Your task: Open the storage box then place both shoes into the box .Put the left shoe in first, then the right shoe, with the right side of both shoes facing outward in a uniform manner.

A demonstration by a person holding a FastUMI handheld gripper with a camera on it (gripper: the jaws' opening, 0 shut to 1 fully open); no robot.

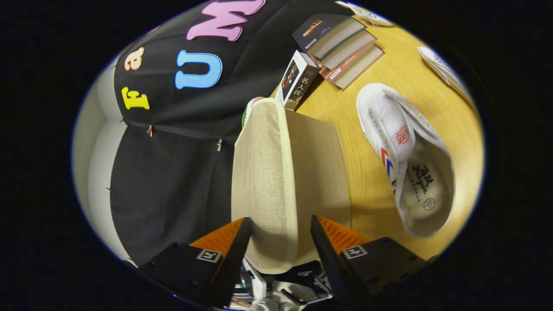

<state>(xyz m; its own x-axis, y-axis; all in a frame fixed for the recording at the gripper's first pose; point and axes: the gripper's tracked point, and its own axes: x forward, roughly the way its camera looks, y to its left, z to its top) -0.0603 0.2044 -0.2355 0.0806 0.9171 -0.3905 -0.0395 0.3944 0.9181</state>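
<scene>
Storage box lid point(268, 181): centre of frame, standing on edge between the two fingers of the gripper point(278, 242), which straddle it with a gap on the right side. Box body point(319, 168): directly right of the lid, on the table point(367, 190). Shoe point(406, 164): right of the box, on the table, opening toward lower right. Upright book point(297, 80): just above the lid. Stack of books point(341, 47): upper right. Second shoe point(445, 71): far upper right.

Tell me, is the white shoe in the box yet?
Not yet. The white shoe lies on the wooden table, beside the beige box lid that stands between the gripper fingers.
</scene>
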